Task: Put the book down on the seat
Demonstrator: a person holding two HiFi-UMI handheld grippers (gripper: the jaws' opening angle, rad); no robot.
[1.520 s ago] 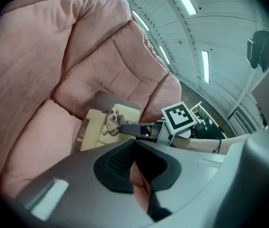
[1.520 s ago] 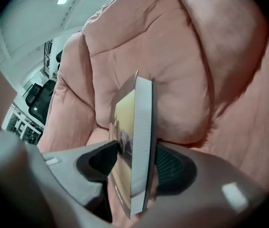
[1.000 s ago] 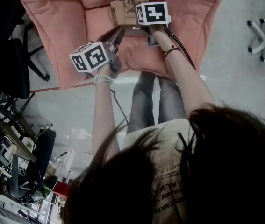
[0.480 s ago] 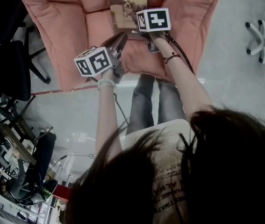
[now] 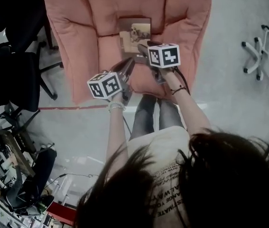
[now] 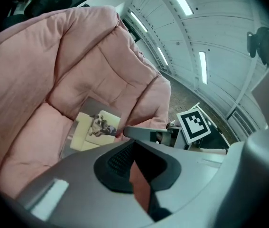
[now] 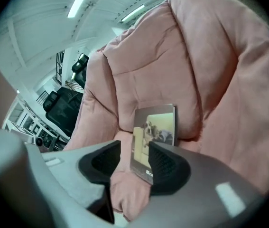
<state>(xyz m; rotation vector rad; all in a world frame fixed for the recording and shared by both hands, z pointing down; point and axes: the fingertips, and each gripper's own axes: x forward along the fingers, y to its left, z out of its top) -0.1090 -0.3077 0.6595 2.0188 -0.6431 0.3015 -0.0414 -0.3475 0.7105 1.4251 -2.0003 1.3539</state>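
We see the book lying flat on the seat of the pink padded chair. It sits at the back of the seat, where the seat meets the chair's backrest. Its cover faces up and shows a dog on a pale sofa.

The right gripper hovers over the front part of the chair seat and points at the book's near edge. Its fingers stand well apart and are closing. Nothing is pressed between them. The book lies beyond the tips and they do not touch it.

The left gripper hangs over the chair's front edge, just beside the right one. Its fingers are drawn together and hold nothing.

The person's legs stand just in front of the chair.
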